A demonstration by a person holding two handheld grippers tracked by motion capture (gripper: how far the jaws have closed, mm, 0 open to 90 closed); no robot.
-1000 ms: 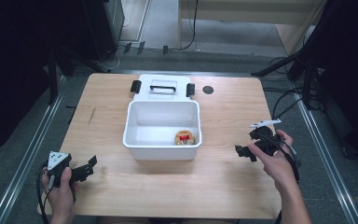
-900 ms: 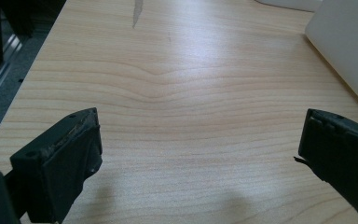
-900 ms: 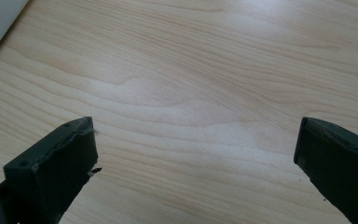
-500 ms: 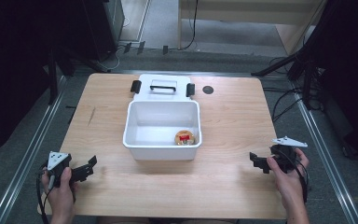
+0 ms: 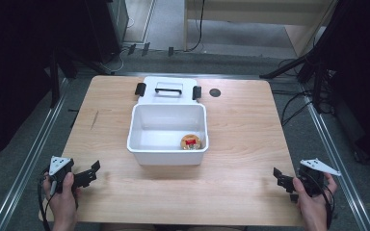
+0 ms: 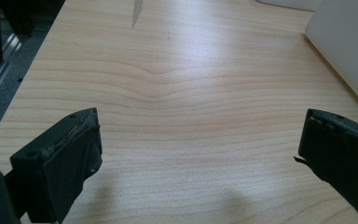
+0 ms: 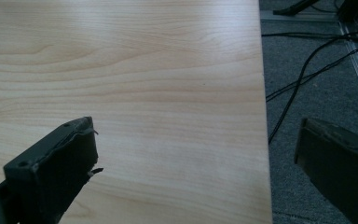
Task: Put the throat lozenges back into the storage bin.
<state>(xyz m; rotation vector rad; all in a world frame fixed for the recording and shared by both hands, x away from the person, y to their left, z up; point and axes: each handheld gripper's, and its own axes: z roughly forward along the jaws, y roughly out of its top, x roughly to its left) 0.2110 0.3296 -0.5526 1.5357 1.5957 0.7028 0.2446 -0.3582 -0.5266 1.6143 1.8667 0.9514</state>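
A white plastic bin (image 5: 167, 156) stands at the middle of the wooden table (image 5: 241, 130). Inside it, near the front right corner, lies a small round gold item with a red mark (image 5: 191, 142). My left gripper (image 5: 89, 174) rests open at the front left of the table, held by a hand. In the left gripper view its jaws stand wide apart over bare wood, and the bin's wall (image 6: 349, 46) shows at the upper right. My right gripper (image 5: 283, 180) is open at the front right edge. Its own view has one jaw over the wood, the other past the table edge.
The bin's white lid (image 5: 168, 88) with black latches lies flat behind the bin. A small dark round mark (image 5: 215, 92) sits on the table right of the lid. Cables (image 7: 303, 79) run over the grey floor right of the table. Metal rails flank both sides.
My right gripper has pulled back from beside the bin toward the front right edge of the table. The left gripper has stayed put.
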